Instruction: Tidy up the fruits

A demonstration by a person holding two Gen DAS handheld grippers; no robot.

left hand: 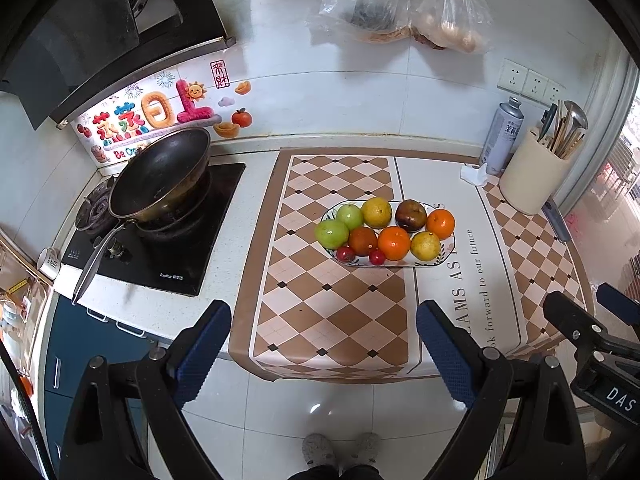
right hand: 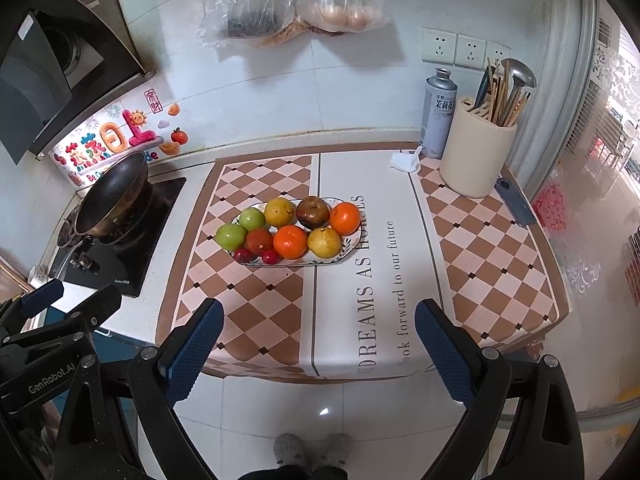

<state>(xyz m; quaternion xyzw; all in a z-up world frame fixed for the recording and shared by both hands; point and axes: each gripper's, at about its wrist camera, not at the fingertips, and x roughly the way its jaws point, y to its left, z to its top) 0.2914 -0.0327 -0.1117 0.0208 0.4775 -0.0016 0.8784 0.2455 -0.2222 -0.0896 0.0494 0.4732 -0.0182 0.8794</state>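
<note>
All the fruit in sight lies on the oval white patterned plate [left hand: 434, 261], which rests on the checked brown-and-cream mat [left hand: 320, 320] covering the surface. Two rows fill it: two green apples [left hand: 331, 233], a yellow round fruit [left hand: 376, 212], a dark brownish fruit [left hand: 411, 215] and an orange mandarin [left hand: 440, 223] toward 12 o'clock; a reddish-brown fruit [left hand: 362, 241], a second mandarin [left hand: 394, 243], a yellow pear-like fruit [left hand: 425, 245] and two small red fruits [left hand: 345, 254] toward 6 o'clock. No loose fruit shows on the mat, so the gathering looks finished, or else no sorting off the plate has begun; the pictures cannot settle which.

The left tongs [left hand: 324, 356] and the right tongs [right hand: 320, 354] both stand wide apart and empty, held out over the floor short of the surface's front edge, well apart from the plate.

The left view takes in more of the black wok [left hand: 160, 176] on the hob at 9 o'clock and the blue cabinet below. The right view shows the cream utensil holder [right hand: 476, 156], the grey spray can [right hand: 438, 114] and the window side at 3 o'clock more fully. Each view catches the other tool at its edge.
</note>
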